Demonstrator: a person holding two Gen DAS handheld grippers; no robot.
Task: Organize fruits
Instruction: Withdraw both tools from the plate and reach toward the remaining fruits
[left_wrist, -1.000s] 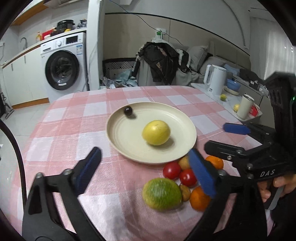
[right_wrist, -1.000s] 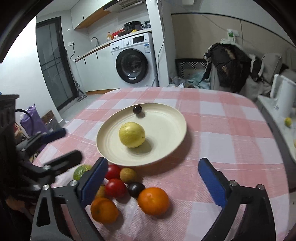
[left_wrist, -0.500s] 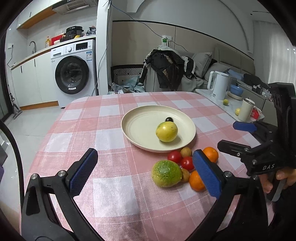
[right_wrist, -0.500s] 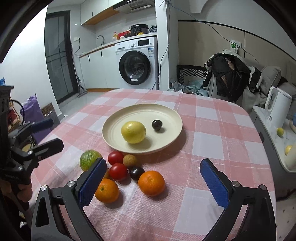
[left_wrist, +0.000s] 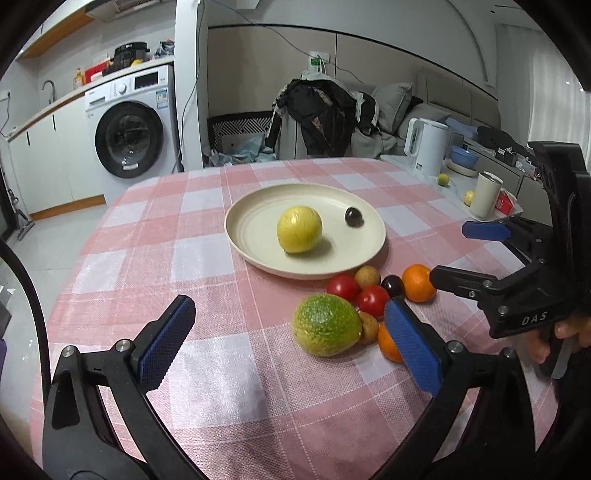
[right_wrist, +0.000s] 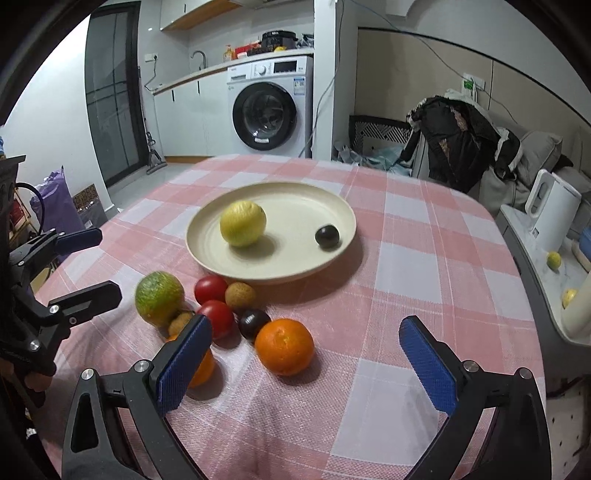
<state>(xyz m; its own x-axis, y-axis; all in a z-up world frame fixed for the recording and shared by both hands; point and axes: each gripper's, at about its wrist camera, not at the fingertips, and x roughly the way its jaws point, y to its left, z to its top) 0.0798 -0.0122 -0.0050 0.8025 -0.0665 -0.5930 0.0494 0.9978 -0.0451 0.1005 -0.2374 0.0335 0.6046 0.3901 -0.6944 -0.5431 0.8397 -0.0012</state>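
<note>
A cream plate (left_wrist: 255, 254) (right_wrist: 295, 266) on the pink checked tablecloth holds a yellow fruit (left_wrist: 299, 229) (right_wrist: 243, 222) and a small dark plum (left_wrist: 354, 216) (right_wrist: 327, 236). Just in front of the plate lies a cluster: a green fruit (left_wrist: 327, 325) (right_wrist: 159, 297), two red tomatoes (right_wrist: 211, 290), small brown fruits, a dark plum (right_wrist: 253, 324) and two oranges (right_wrist: 284, 345). My left gripper (left_wrist: 289, 343) is open and empty, low over the cloth beside the green fruit. My right gripper (right_wrist: 306, 365) is open and empty, with the nearer orange just ahead of it.
A side counter on the right carries a white kettle (left_wrist: 426, 146), a cup (left_wrist: 487, 195) and small yellow fruits. A chair heaped with dark clothes (left_wrist: 321, 118) stands beyond the table's far edge. A washing machine (left_wrist: 129, 138) stands at the back left.
The dark plum has rolled across the plate from its far left side to the right of the yellow fruit. Both grippers have drawn back from the plate, still open.
</note>
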